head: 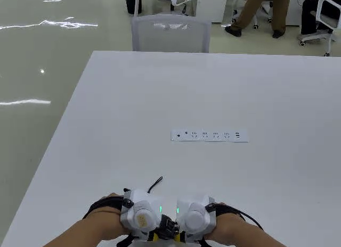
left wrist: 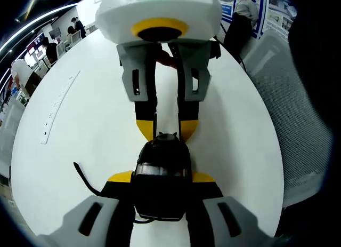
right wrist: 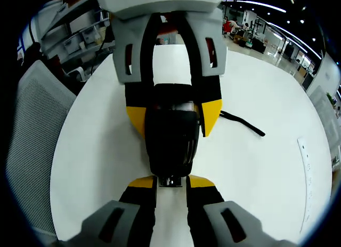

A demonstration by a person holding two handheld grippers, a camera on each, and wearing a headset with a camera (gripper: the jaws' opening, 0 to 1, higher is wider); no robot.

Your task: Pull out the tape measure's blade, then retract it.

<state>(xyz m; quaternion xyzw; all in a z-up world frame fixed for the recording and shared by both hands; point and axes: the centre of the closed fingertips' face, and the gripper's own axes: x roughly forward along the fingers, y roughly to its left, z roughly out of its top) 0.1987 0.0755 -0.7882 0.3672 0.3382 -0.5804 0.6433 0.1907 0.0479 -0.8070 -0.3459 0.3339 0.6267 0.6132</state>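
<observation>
Centrally, head view: left gripper (head: 159,232) and right gripper (head: 178,234) meet nose to nose at the tape measure (head: 168,224), by the near edge of the white table (head: 106,124); open tabletop runs ahead to the power strip (head: 209,135). Left gripper view: jaws clamp the tape measure. Right gripper view: jaws narrow about the blade hook (right wrist: 170,181); contact unclear.

Office — mesh chair (head: 170,34), white table (head: 133,108)

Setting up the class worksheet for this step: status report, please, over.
Left tool shut on tape measure body. Right tool shut on its blade hook; blade not yet out. Wrist strap lies aside on white table.
</observation>
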